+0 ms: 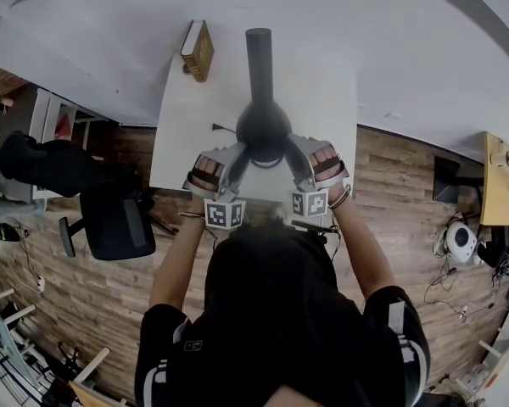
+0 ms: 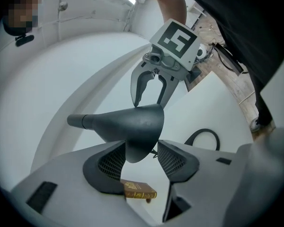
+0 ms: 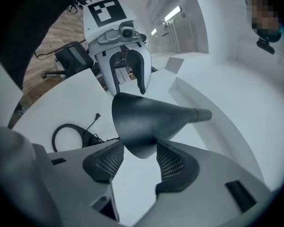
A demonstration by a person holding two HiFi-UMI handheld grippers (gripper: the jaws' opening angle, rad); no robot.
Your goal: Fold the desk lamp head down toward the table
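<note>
The black desk lamp's cone-shaped head (image 1: 263,130) hangs over the white table (image 1: 331,100), its neck (image 1: 259,53) running toward the far edge. My left gripper (image 1: 237,158) and right gripper (image 1: 292,158) face each other across the head. In the left gripper view the shade (image 2: 132,124) dips between my open left gripper (image 2: 141,157), with gaps beside its lower rim, and the right gripper (image 2: 149,96) stands behind it. The right gripper view mirrors this: the shade (image 3: 146,122) sits between my open right gripper (image 3: 138,162), the left gripper (image 3: 128,86) beyond.
A small brown book (image 1: 198,49) lies at the table's far left corner, also seen under the shade (image 2: 138,189). A coiled black cable (image 3: 71,134) rests on the table near the lamp. A black office chair (image 1: 114,219) stands on the wooden floor to the left.
</note>
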